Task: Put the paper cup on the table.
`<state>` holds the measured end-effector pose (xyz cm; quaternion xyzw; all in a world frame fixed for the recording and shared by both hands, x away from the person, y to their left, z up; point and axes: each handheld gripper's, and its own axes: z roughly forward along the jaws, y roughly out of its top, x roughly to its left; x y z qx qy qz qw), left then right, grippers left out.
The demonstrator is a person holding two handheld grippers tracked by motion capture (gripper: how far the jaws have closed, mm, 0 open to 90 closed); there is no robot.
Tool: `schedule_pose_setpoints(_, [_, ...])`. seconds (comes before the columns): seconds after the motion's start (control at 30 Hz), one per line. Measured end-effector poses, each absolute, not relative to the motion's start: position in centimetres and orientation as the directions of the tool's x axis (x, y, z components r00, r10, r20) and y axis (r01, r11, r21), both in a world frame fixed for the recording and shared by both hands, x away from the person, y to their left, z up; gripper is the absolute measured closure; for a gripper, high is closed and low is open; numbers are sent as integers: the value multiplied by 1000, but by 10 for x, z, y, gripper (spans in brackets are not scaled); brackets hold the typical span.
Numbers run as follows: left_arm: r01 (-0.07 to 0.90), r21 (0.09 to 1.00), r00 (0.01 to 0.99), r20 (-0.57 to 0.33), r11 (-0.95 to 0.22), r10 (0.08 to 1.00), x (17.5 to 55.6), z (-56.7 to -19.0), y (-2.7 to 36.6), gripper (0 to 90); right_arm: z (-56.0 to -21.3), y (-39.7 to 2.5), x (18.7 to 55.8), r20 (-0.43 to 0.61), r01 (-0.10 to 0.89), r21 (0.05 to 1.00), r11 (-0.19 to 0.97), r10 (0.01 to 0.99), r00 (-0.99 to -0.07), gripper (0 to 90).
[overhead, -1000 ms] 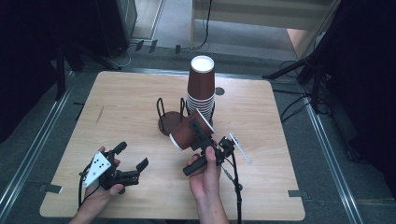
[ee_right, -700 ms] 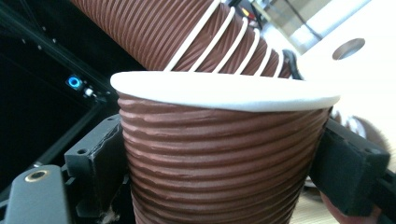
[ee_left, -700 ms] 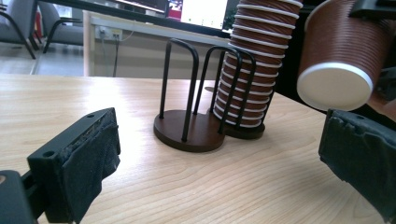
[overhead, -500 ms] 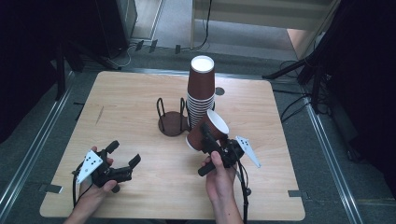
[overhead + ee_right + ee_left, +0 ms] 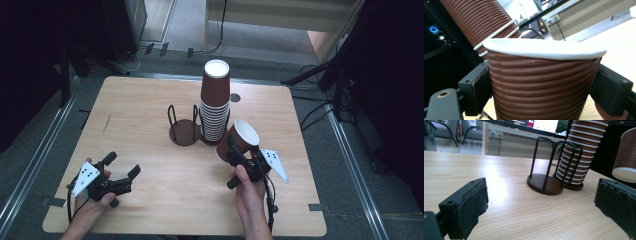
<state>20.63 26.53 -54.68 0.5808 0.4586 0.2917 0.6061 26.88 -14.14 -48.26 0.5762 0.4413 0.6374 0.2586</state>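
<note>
A single ribbed brown paper cup with a white rim is held tilted just above the table, mouth up and to the right. My right gripper is shut on the paper cup, one jaw on each side of the cup. A tall stack of the same cups stands upside down just left of it, in one side of a black wire cup holder. My left gripper rests open near the front left of the table, nothing between its jaws; it faces the holder and the stack.
The wooden table has bare surface to the left and front. The holder's left bay, a round dark base, has no cups in it. Cables and stand legs lie on the floor beyond the table's far and right edges.
My right gripper has carried the cup to the right, from in front of the holder to beside the stack, and turned its mouth upward. The left gripper has barely shifted.
</note>
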Motion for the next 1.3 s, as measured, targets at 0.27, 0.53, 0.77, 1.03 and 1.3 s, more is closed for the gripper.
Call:
schedule_pose_setpoints(0.27, [186,969,366,-221,162,904,204,-549,286,0,-482,-151,273,394,122,918,-377,901,-181,129])
schedule_pose_setpoints(0.53, [187,967,328,-227,172,917,205,-550,297,0,-482,-162,278,285,52,958,-281,947,-147,126])
schedule_pose_setpoints(0.77, [199,970,323,-197,137,926,204,-548,299,0,-483,-170,289,200,22,980,-199,973,-112,125])
schedule_pose_setpoints(1.03, [221,967,321,-197,129,926,206,-552,301,0,-489,-181,308,126,22,992,-125,991,-43,123])
schedule_pose_setpoints(1.3, [223,969,322,-176,106,930,206,-554,299,0,-495,-186,325,92,32,995,-92,996,-20,123])
